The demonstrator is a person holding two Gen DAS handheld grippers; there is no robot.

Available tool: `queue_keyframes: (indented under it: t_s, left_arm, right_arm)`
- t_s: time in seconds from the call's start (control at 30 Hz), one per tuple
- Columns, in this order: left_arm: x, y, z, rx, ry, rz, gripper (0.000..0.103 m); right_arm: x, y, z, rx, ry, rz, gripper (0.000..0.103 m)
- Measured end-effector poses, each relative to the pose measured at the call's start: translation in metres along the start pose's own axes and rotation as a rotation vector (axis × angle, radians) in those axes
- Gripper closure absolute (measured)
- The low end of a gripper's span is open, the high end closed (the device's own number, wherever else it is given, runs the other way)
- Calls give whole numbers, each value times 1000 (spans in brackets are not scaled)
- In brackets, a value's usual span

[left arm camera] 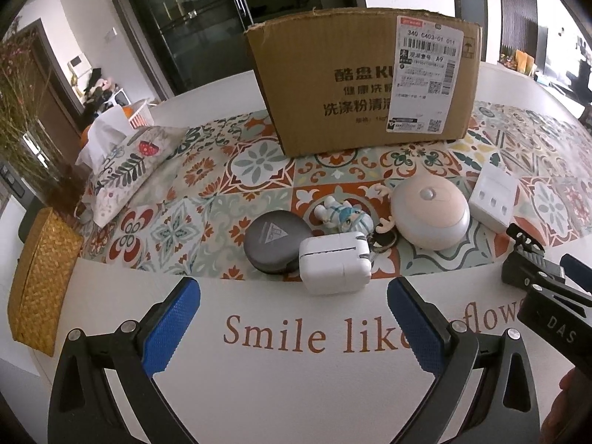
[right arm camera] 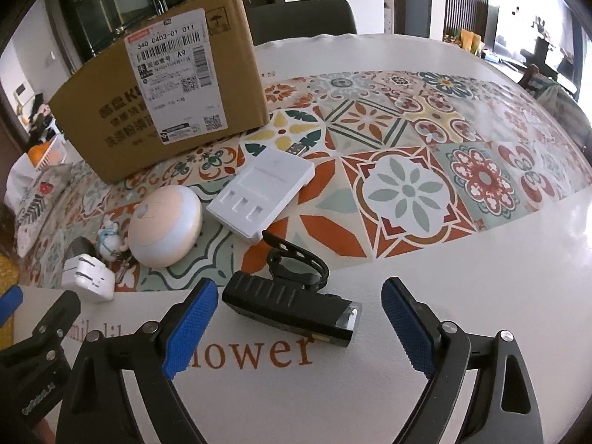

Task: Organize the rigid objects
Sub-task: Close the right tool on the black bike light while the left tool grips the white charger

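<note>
A: Where do things stand?

B: Nothing is picked up. The left tool (left arm camera: 294, 318) hangs over the bare tabletop (left arm camera: 281, 388), fingers apart and empty. The right tool (right arm camera: 299, 320) is also spread wide and empty, with the black bike light (right arm camera: 292, 309) lying just ahead between its fingers.

A: And the other objects?

B: In the left view, the white charger (left arm camera: 335, 262) sits at twelve o'clock, touching the grey round case (left arm camera: 275, 246). The small figurine (left arm camera: 346, 216) is behind them, the round pink lamp (left arm camera: 431, 214) at one o'clock, the white flat adapter (left arm camera: 494, 196) beyond it. The cardboard box (left arm camera: 364, 81) stands farther back at twelve.

A: Which step, then?

B: The first grasp, I'd judge. The right tool needs to drop forward around the light's body, clear of its strap, then close. The box is probably the destination.
</note>
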State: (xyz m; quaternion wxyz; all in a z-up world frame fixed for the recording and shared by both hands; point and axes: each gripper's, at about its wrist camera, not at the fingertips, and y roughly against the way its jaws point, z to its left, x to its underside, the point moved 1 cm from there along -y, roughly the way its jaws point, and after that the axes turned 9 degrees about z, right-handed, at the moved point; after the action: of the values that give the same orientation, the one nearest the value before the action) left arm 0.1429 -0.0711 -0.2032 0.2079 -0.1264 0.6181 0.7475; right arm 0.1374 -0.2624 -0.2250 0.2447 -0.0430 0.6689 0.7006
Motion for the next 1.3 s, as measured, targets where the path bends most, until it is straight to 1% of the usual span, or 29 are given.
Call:
queue_keyframes:
  t_s: [0.13, 0.23, 0.37, 0.53, 0.63, 0.7, 0.8, 0.87, 1.0, 1.17, 1.27, 1.3]
  left_arm:
    - [1, -3, 0, -4, 6, 8, 0]
    - [2, -5, -1, -1, 3, 9, 0]
    - [2, -6, -2, 3, 7, 11, 0]
    - [3, -3, -5, 1, -7, -6, 0]
    - [3, 1, -6, 2, -6, -30, 1]
    - [3, 1, -6, 17, 6, -37, 1]
    - [0, -4, -7, 50, 24, -20, 10]
    - [-2, -8, -7, 58, 42, -12, 16]
    - [-6, -14, -6, 77, 79, -4, 24]
    - [-11, -22, -9, 66, 83, -15, 36]
    - [-10, -28, -11, 69, 76, -5, 41]
    - [-10, -29, -11, 74, 78, -3, 41]
  right_arm:
    - [0, -6, 1, 6, 8, 13, 14]
    - [1, -10, 1, 8, 15, 28, 19]
    - [2, -10, 3, 8, 39, 22, 30]
    - [2, -8, 3, 22, 63, 17, 30]
    - [3, 2, 5, 41, 103, -9, 30]
    - [3, 8, 7, 52, 132, -25, 30]
    - [0, 18, 9, 57, 162, -48, 30]
    - [-3, 22, 12, 69, 183, -66, 30]
    - [-9, 25, 19, 78, 222, -88, 30]
    - [-12, 18, 21, 69, 223, -80, 30]
    - [-12, 13, 20, 71, 221, -72, 30]
    - [-11, 12, 20, 71, 223, -69, 30]
